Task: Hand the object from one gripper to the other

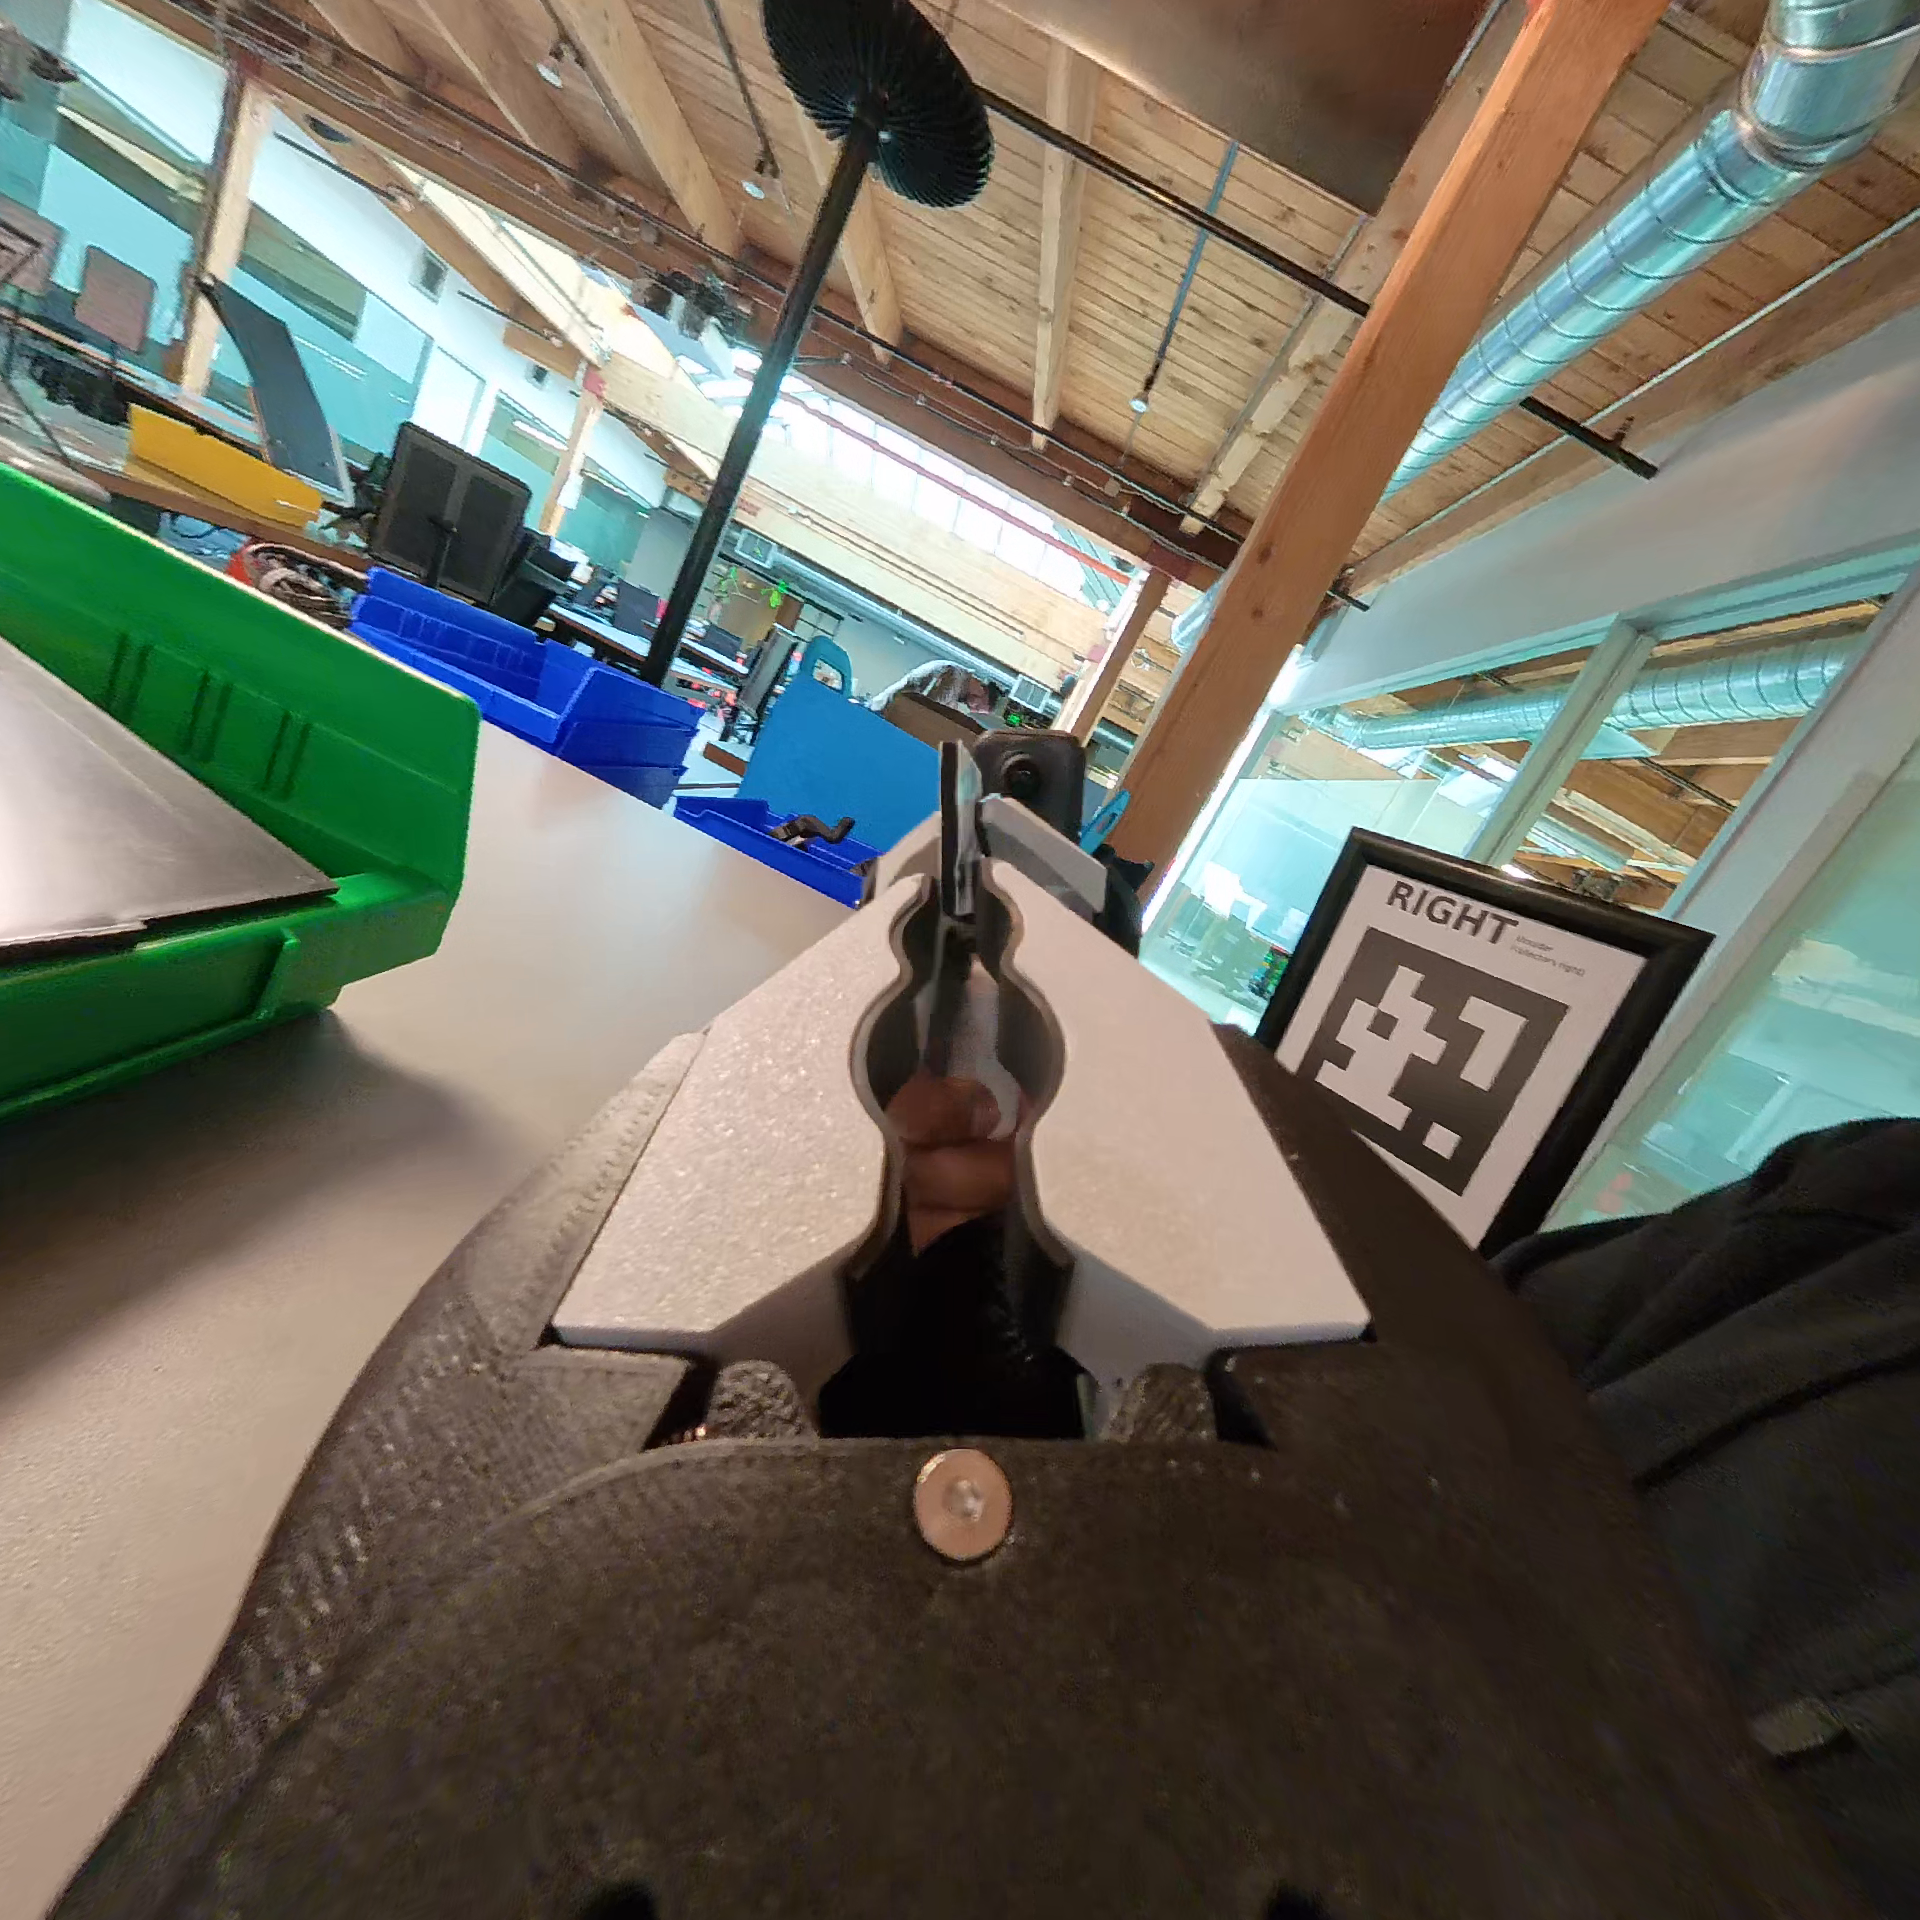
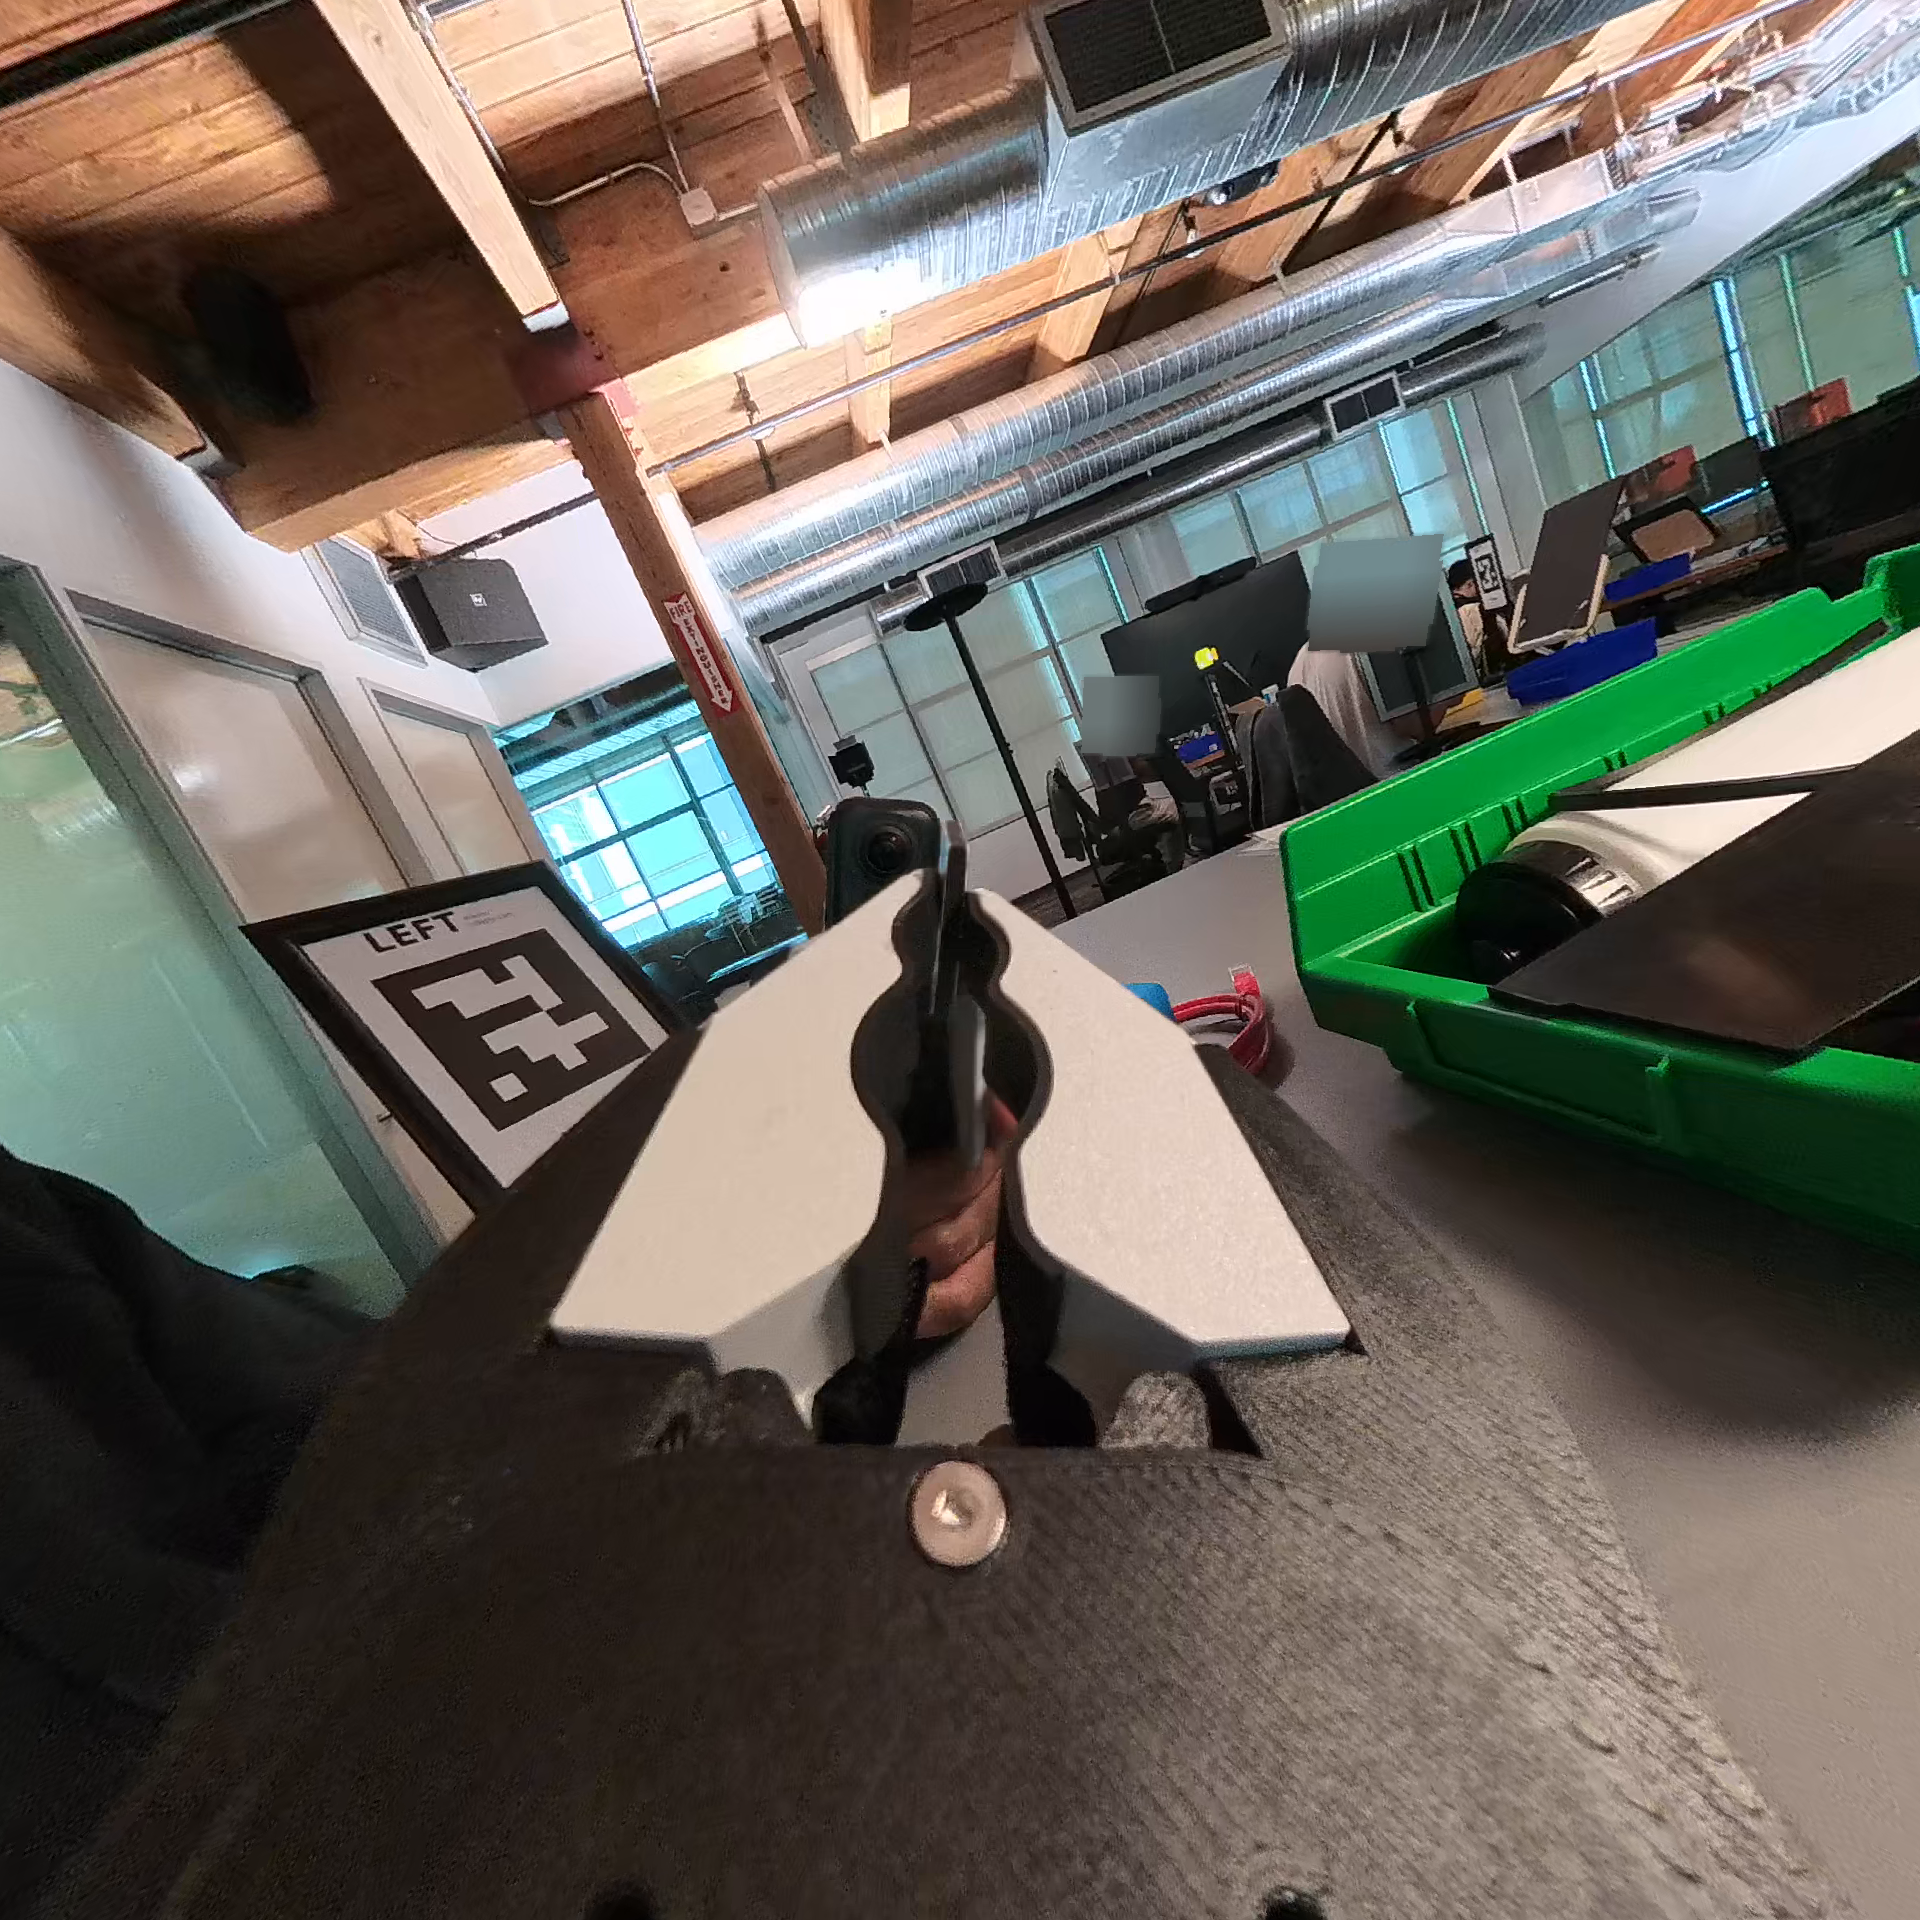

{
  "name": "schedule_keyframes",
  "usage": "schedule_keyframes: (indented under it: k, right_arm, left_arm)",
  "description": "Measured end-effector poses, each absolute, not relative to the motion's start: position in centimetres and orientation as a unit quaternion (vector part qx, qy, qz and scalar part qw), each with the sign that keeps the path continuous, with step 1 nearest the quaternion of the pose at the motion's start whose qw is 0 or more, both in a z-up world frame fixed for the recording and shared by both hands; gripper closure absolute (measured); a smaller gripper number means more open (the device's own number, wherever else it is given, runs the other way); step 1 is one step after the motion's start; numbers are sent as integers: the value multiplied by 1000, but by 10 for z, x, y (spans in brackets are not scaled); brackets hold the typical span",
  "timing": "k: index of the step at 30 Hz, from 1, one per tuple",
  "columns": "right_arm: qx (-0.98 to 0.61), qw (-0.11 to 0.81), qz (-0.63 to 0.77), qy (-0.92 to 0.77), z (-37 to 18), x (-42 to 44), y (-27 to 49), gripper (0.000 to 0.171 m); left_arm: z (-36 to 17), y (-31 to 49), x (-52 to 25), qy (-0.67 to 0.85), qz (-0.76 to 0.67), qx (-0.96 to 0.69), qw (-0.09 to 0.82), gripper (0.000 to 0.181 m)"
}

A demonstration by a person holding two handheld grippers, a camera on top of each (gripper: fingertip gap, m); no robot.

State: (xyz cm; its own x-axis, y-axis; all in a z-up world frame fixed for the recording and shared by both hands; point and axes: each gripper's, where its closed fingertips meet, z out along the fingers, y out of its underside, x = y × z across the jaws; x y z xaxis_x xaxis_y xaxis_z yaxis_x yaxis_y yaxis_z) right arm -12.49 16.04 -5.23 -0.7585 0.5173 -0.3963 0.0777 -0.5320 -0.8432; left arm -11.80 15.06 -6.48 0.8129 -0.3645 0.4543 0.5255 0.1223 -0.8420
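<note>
A thin flat dark object (image 1: 958, 821) stands edge-on between the white fingers of my left gripper (image 1: 961, 894), which is shut on it. The same object (image 2: 951, 997) is pinched edge-on in my right gripper (image 2: 948, 894), which is also shut on it. The two grippers face each other tip to tip above the grey table (image 1: 312, 1195). In the left wrist view a white finger (image 1: 1039, 847) and the black camera (image 1: 1029, 769) of the right gripper show just behind the object. In the right wrist view the left gripper's camera (image 2: 883, 847) shows behind it. A hand shows through each gripper's gap.
A green bin (image 1: 312, 727) holding a black panel stands on the table; it also shows in the right wrist view (image 2: 1455, 935). Framed marker cards (image 1: 1455, 1039) (image 2: 488, 1018) stand at the table's ends. There are blue bins (image 1: 582, 696), a red cable (image 2: 1236, 1023) and a dark sleeve (image 1: 1714, 1299). The grippers are tip to tip, or close to it.
</note>
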Motion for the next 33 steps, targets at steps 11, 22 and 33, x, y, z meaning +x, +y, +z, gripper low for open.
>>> schedule_keyframes:
  k: [11,22,33]
  right_arm:
    - [-316,126,817,-465,-52,-128,146,166]
    - [-326,134,817,-456,-52,-130,153,167]
    - [-325,95,796,-502,-62,-129,135,167]
  left_arm:
    - [-60,147,-116,-57,-299,-576,759,177]
    - [-64,150,-118,-69,-305,-588,746,176]
    - [-54,137,-129,-74,-282,-546,786,177]
